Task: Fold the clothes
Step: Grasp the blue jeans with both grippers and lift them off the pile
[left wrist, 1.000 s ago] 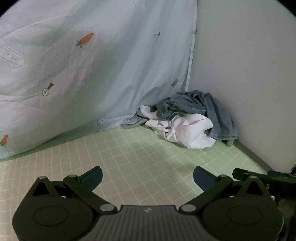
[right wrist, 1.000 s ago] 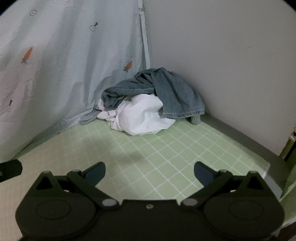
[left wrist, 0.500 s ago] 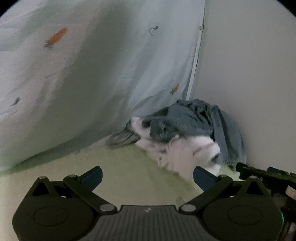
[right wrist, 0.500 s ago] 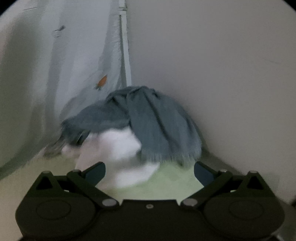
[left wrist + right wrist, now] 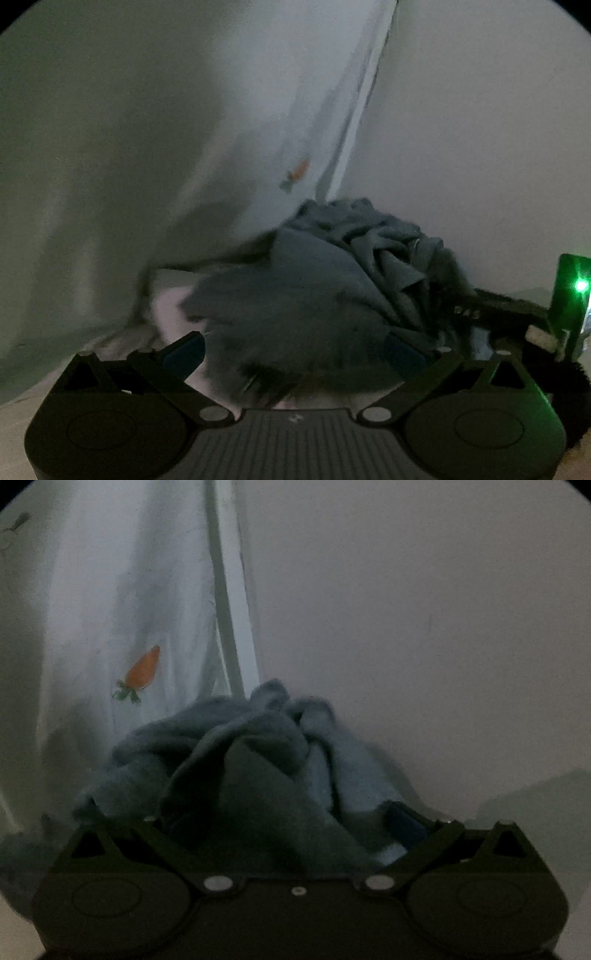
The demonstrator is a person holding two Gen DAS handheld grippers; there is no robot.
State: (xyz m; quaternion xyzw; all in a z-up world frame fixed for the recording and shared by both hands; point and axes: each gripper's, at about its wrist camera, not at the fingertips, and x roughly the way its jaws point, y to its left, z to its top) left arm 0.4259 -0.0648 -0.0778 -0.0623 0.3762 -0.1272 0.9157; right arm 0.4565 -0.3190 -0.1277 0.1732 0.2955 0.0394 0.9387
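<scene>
- The left gripper (image 5: 293, 349) stands with its jaws spread wide, blue pads on either side of the crumpled denim jeans (image 5: 332, 288), gripping nothing.
- The right gripper (image 5: 291, 821) is likewise spread wide, pushed into the jeans, whose folds fill the gap between its fingers.
- A white garment (image 5: 173, 314) shows below the denim, near the left gripper's left finger.
- Behind the pile hang a carrot-print sheet (image 5: 140, 672) and a plain wall (image 5: 406, 609).

no readable text, faint blurred marks on right claw (image 5: 466, 312)
</scene>
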